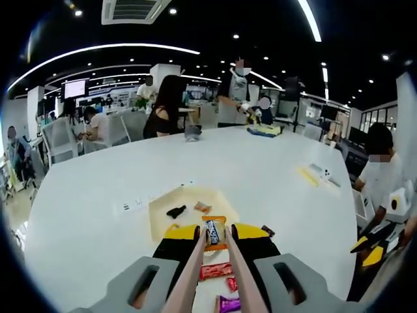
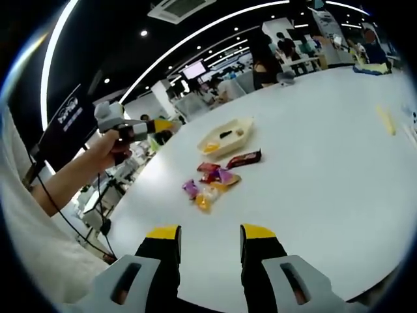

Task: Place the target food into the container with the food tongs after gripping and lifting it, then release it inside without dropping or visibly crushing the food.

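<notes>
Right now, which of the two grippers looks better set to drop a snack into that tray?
Left. Its tongs already pinch an orange-wrapped snack just short of the yellow tray. The right gripper hangs open and empty, far from the tray.

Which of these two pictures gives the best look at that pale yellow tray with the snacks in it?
The left gripper view: the tray sits close ahead, with the snacks inside it distinct. The right gripper view shows the same tray farther off and small, its contents mere specks.

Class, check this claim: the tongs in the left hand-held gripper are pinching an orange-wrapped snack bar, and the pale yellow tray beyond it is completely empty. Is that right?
Not quite. The pale yellow tray is not empty: the left gripper view shows a small dark item and a small reddish wrapped piece in it. The pinkish tongs in the left hand-held gripper do pinch the orange-wrapped snack bar.
</notes>
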Demonstrator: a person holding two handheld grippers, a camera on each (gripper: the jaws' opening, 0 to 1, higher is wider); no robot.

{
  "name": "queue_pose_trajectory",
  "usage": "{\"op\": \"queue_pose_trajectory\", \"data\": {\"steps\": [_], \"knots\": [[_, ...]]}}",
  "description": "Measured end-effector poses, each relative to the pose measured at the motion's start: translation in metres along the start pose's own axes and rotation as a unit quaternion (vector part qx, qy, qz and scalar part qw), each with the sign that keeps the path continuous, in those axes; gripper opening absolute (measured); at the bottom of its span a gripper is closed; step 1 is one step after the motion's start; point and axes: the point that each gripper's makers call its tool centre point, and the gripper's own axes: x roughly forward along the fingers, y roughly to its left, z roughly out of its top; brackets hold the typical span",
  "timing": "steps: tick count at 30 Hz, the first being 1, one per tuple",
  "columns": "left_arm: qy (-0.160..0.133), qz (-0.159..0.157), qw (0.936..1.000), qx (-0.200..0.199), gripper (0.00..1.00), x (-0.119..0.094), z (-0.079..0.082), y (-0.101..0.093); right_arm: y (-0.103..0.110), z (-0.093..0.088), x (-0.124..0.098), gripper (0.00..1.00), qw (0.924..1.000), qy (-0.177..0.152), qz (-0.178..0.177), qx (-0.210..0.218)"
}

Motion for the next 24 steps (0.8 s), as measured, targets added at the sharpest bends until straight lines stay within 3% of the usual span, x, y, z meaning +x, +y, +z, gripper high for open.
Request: {"op": "queue_pose_trajectory", "data": {"steps": [24], "knots": [[0.010,-0.009,0.9998,0.016,0.17,0.024,0.002,0.010,-0.011,0.001,-0.014,0.36,0.9995,-0.015,-0.025,0.010]]}}
